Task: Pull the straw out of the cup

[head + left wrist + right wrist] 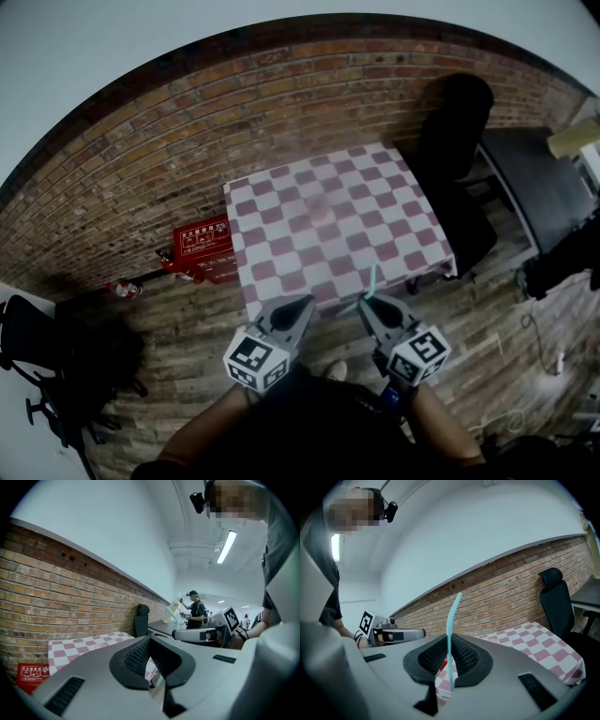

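Note:
My right gripper (367,305) is shut on a teal straw (372,280), which sticks up out of its jaws, clear of the table. In the right gripper view the straw (451,616) stands upright between the pads of that gripper (449,638), its top bent to the right. A pale, blurred cup (323,212) stands near the middle of the pink-and-white checked table (281,267), well beyond both grippers. My left gripper (303,305) is level with the right one, its tips together and nothing in them. The left gripper view shows its own jaws (149,644) shut, with the straw (172,616) off to the right.
A brick wall runs behind the table. A black office chair (459,122) and a dark desk (534,187) stand to the right. A red box (202,239) lies on the floor to the left, another black chair (37,347) nearer. A person (194,609) stands far back.

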